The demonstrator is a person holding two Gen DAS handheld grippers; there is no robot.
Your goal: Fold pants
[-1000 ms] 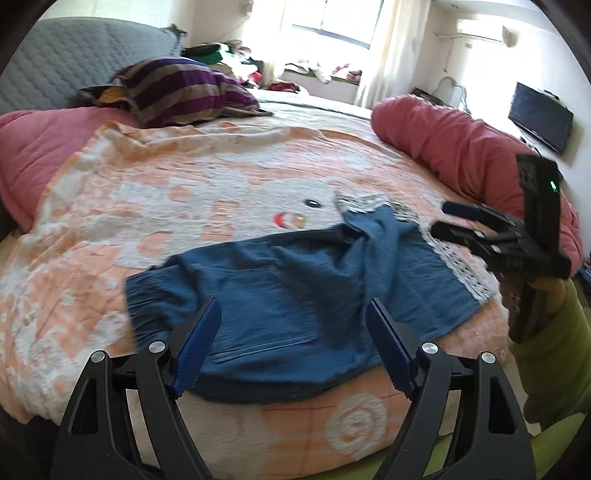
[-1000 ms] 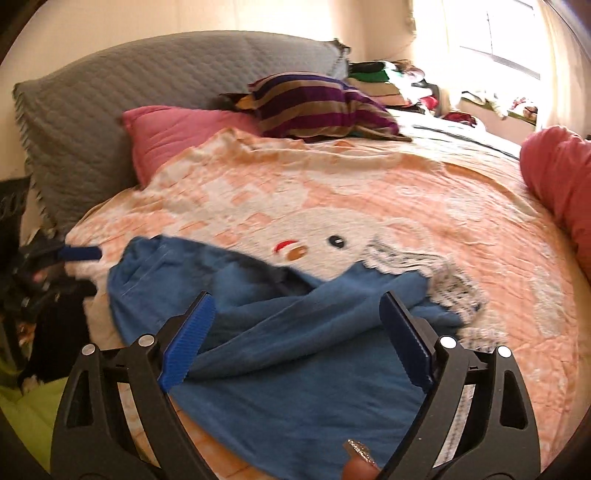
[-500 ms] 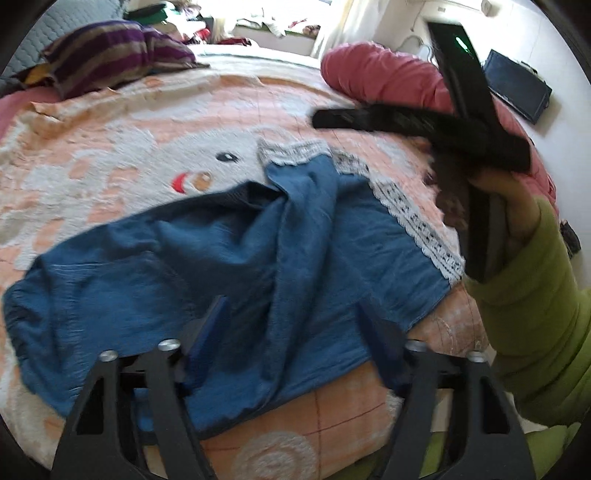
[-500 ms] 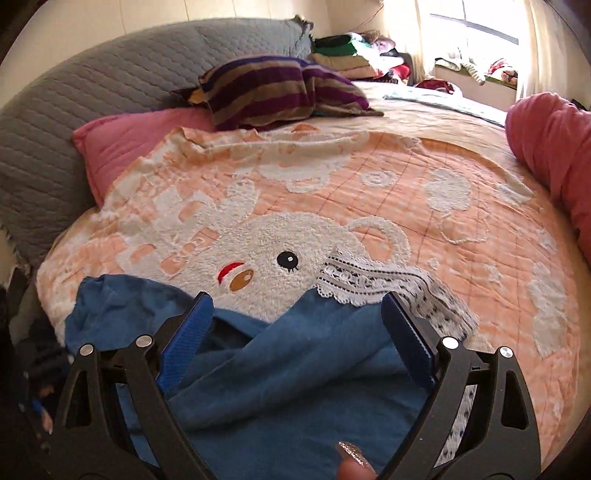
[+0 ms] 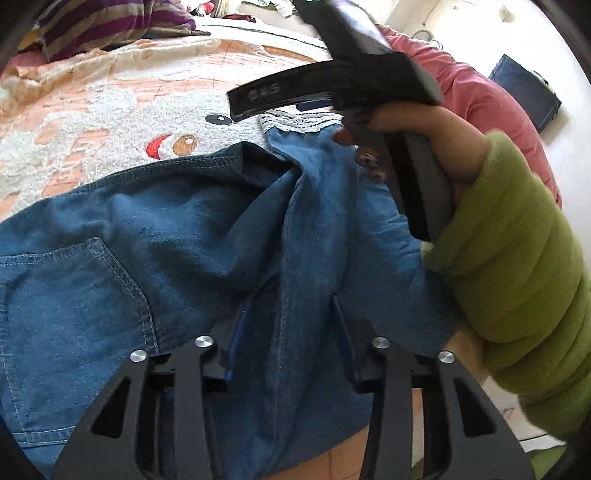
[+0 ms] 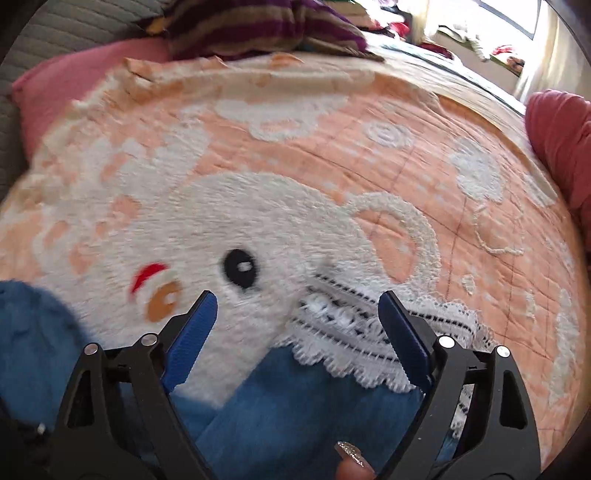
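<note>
Blue denim pants [image 5: 155, 236] with a white lace hem [image 6: 369, 328] lie crumpled on the bed. My left gripper [image 5: 288, 317] is open, pressed low into the cloth, a raised fold running between its fingers. My right gripper [image 6: 299, 325] is open just above the lace hem [image 5: 299, 122], one finger on each side of it. In the left wrist view the right gripper's black body [image 5: 332, 85] and the hand in a green sleeve [image 5: 517, 258] hover over the far leg end.
An orange and white bear blanket [image 6: 295, 155] covers the bed. A striped pillow [image 5: 103, 26] and pink pillow [image 6: 74, 74] lie at the head. A red bolster [image 6: 561, 136] lies along the right edge. A dark screen [image 5: 524, 92] stands by the wall.
Both grippers have moved forward and down over the pants. The left now presses into the cloth; the right has reached the lace hem. Both stay open.
</note>
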